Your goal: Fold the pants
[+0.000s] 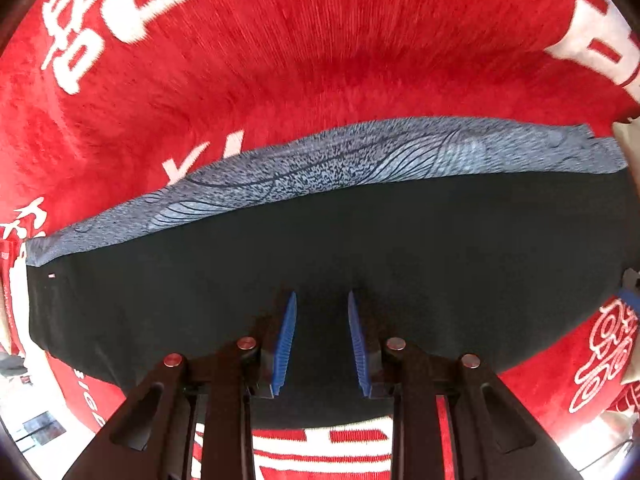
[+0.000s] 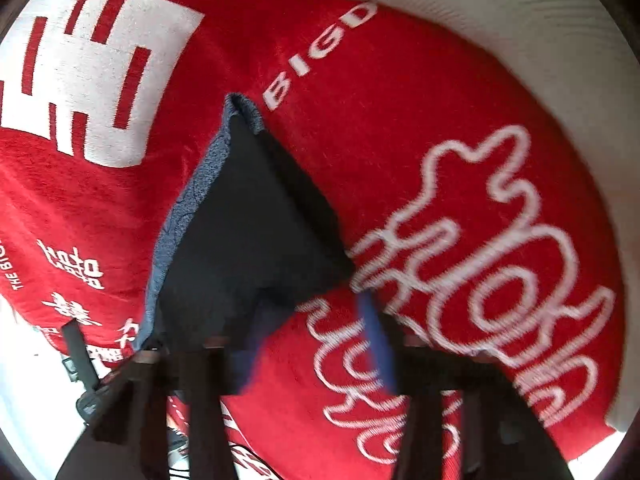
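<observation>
lying lengthwise across the red blanket [image 1: 320, 60], the pants [image 1: 320, 248], black face up with a blue-grey patterned strip along the far edge; looking already folded once along their length, judging from the two layers showing; hovering over the near edge of the black cloth, the left gripper [image 1: 322, 300], jaws parted about halfway, blue pads [image 1: 286, 344] bare, nothing between them, contact with the fabric impossible to confirm; blurring in its own view, the right gripper [image 2: 316, 344], apparently in motion at the far right end of the garment; one blue finger showing clear over the red pile, the other side half hidden under a dark corner of cloth; cannot tell whether that corner is being pinched or merely draping over it, nor how wide the jaws are standing.

risks from here, as judgement only: catching just the top layer at either end and so peeling the fold apart instead of carrying both layers over; snagging the plush pile along with the cloth and dragging the blanket; lifting one end alone while the other hand is empty, letting the long fabric sag and skew so the edges land out of line; closing blind at the blurred end and missing the corner altogether.
</observation>
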### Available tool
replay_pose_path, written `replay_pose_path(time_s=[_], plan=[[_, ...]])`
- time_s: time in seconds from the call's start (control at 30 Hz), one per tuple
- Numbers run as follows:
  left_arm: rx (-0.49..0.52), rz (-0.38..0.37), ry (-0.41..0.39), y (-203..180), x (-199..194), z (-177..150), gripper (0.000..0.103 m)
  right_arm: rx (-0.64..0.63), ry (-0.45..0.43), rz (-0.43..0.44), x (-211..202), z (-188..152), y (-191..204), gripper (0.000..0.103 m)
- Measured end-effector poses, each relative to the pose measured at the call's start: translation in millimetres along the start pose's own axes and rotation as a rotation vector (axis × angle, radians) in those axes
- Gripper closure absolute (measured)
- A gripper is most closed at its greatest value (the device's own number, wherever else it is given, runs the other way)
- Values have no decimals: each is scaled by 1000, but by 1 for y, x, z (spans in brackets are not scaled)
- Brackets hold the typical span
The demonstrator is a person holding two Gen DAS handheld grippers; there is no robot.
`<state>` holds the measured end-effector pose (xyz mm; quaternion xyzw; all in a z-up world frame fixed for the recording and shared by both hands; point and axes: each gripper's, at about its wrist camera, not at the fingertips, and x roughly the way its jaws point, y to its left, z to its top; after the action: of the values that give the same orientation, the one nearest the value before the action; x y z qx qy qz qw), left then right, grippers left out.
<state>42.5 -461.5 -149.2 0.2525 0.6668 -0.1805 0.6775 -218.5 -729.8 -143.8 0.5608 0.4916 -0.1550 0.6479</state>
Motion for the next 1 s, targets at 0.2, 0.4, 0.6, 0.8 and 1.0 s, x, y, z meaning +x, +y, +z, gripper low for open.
replay_pose_path(time_s=[0.2, 0.4, 0.6, 0.8, 1.0], plan=[[-22, -6, -95, -2, -29, 5, 74, -180, -90, 23, -24, 9, 54, 96], [-51, 3, -15, 2, -6, 12, 74, -14, 16, -151, 1, 14, 9, 64], [-96, 37, -52, 26, -8, 11, 74, -198, -143, -169, -34, 16, 61, 54], [-100, 107, -66, 19, 17, 12, 74, -284, -17, -209, 43, 43, 83, 61], [-25, 218, -133, -3, 15, 1, 74, -297, -65, -252, 27, 22, 102, 70]])
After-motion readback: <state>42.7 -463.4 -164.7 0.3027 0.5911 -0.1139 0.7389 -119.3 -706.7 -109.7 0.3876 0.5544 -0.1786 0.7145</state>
